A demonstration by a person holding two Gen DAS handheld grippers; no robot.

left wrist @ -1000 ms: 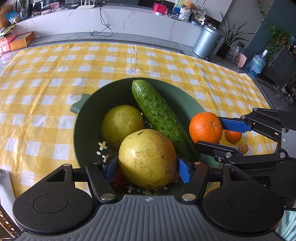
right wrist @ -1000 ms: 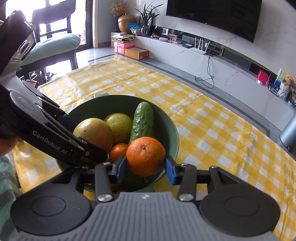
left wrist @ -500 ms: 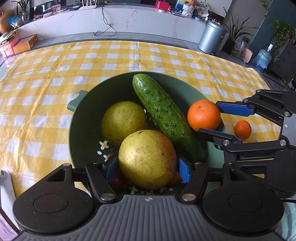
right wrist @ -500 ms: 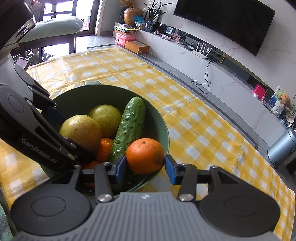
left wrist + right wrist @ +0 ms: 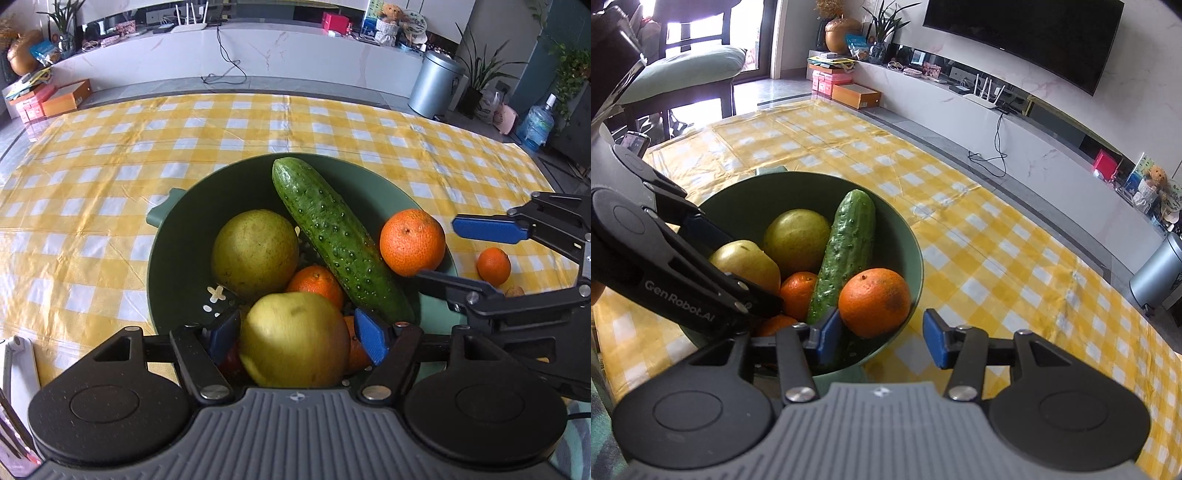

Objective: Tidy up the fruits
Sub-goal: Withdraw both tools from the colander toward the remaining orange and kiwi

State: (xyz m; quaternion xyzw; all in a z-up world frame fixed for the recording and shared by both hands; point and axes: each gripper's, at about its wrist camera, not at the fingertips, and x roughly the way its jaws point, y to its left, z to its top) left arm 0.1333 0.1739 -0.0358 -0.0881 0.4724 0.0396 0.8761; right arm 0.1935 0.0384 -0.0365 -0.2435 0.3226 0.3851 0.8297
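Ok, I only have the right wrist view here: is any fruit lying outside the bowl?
Observer: Yes. The left wrist view shows one small orange on the checked cloth, to the right of the green bowl.
Operator: And the left gripper's fingers block my view of the near pear. Is it gripped?
Observer: The near pear sits between the pads of the left gripper, whose jaws are opening. A thin gap shows at the right-hand pad.
Operator: Anything under that pear?
Observer: Something red shows low at its left side. I cannot tell what it is.
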